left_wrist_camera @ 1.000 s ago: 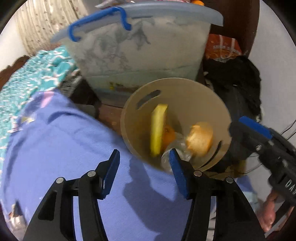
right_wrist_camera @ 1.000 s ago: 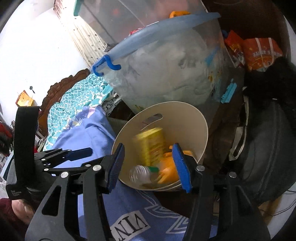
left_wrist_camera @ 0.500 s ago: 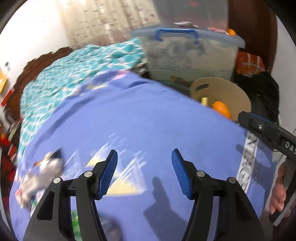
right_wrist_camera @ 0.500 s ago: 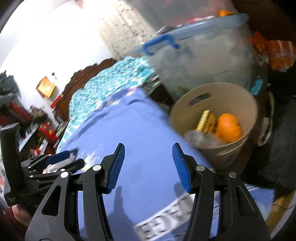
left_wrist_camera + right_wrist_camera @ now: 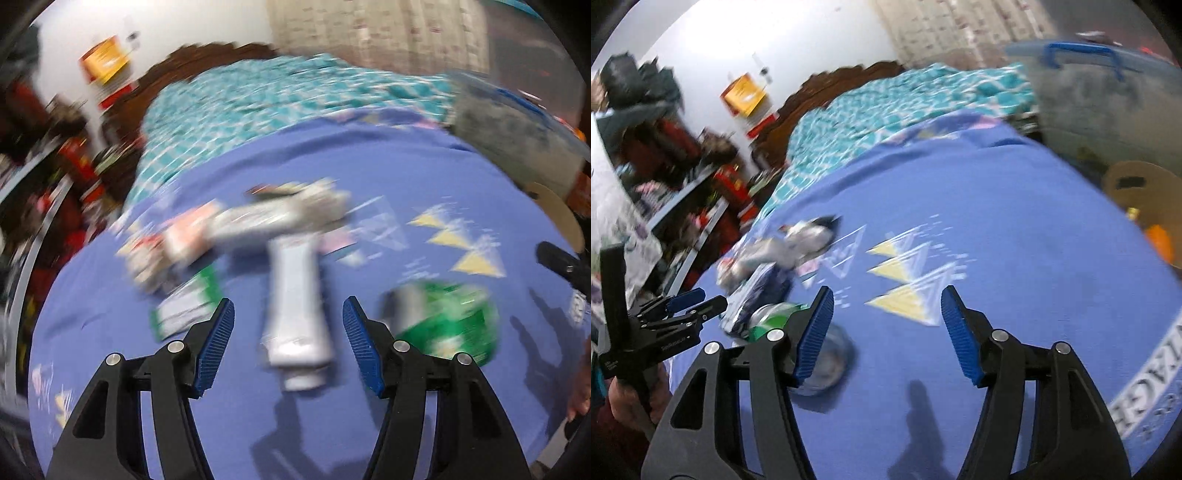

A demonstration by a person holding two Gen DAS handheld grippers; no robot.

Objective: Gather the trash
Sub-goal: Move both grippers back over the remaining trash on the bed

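Trash lies blurred on a blue blanket (image 5: pixel 369 177). In the left wrist view a white tube (image 5: pixel 295 306) lies below and between the fingers of my open left gripper (image 5: pixel 288 332), which hovers above it without touching. A green crushed can (image 5: pixel 450 325) lies to its right, a green-white packet (image 5: pixel 184 306) to its left, and silver wrappers (image 5: pixel 280 214) lie beyond. My right gripper (image 5: pixel 886 332) hangs over bare blanket, its jaws opening with nothing between them. The green can (image 5: pixel 775 317) shows behind its left finger. The left gripper (image 5: pixel 701 301) shows at the left edge.
A beige bin (image 5: pixel 1137 184) holding an orange item (image 5: pixel 1160 240) stands past the blanket's right side. Behind it is a clear storage box (image 5: pixel 1108 92) with a blue handle. A teal patterned cover (image 5: pixel 295 103) and a dark headboard (image 5: pixel 221 55) lie beyond. Cluttered shelves (image 5: pixel 701 177) line the left.
Both grippers swung left from above the beige bin to over the blanket. The trash pile came into view and the bin slid to the right edge. The right jaws stand wider.
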